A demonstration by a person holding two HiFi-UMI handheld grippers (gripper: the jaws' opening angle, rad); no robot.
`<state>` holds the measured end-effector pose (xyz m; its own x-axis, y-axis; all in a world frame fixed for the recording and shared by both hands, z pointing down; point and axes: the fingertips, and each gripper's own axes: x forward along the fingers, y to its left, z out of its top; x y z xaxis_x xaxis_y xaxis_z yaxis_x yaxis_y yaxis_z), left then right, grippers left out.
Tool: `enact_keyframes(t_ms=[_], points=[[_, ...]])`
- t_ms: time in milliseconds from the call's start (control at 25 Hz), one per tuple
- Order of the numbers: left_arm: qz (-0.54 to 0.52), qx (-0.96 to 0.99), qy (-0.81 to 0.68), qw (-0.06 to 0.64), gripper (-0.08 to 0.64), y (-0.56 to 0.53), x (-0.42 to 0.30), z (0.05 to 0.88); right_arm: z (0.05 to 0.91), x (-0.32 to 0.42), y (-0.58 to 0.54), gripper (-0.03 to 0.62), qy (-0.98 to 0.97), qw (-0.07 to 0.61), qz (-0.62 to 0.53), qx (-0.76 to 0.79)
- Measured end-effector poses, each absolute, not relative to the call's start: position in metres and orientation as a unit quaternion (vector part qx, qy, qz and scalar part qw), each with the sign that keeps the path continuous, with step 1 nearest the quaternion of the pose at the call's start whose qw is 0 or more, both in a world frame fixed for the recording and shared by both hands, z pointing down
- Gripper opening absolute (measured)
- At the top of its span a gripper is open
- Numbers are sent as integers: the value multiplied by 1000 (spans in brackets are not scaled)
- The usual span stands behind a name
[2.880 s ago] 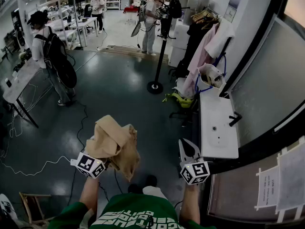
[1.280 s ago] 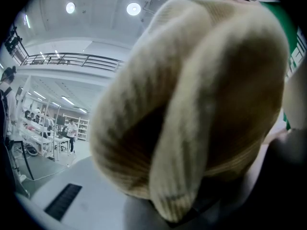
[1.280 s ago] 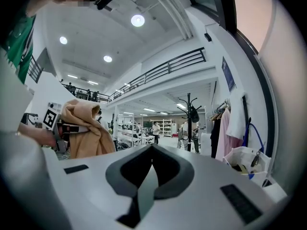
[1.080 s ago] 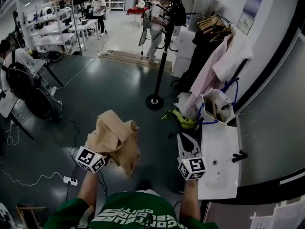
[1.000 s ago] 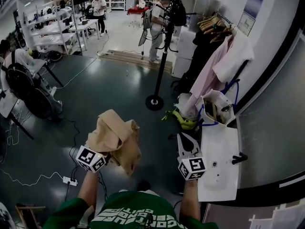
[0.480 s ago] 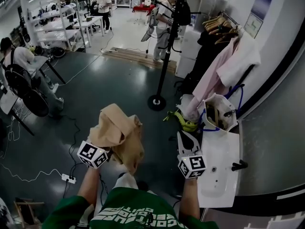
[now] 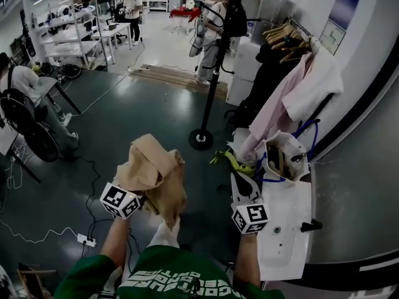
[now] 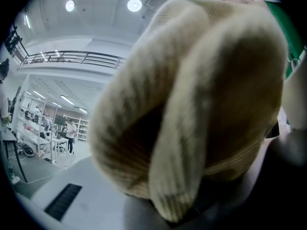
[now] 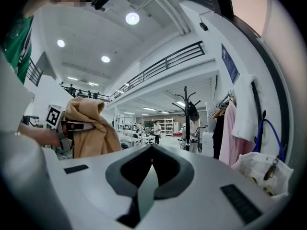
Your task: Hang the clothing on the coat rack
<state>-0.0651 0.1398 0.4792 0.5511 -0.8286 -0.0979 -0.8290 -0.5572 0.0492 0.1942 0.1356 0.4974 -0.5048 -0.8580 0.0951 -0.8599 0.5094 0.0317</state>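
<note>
A tan knitted garment hangs bunched from my left gripper, which is shut on it; the cloth hides the jaws. In the left gripper view the garment fills nearly the whole picture. My right gripper is held level beside it, shut, with nothing in it; its tips meet. The black coat rack stands ahead on a round base, with dark items on its top hooks. The right gripper view shows the rack ahead and the garment to the left.
A white sink counter runs along the right wall. Behind it are a white bag and a rail of pink and white clothes. A yellow-green item lies near the rack's base. A power strip lies at left. People stand beyond.
The view has advanced toward the coat rack, whose base now lies nearer. Both grippers keep their pose, and the garment stays in the left one.
</note>
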Motion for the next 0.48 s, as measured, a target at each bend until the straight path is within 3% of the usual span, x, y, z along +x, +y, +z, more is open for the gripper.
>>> enact_keyframes(t_ms=[480], points=[[66,-893,445,-4,80,-11,-66,467,483,192,-3,8,-855,51,5,515]])
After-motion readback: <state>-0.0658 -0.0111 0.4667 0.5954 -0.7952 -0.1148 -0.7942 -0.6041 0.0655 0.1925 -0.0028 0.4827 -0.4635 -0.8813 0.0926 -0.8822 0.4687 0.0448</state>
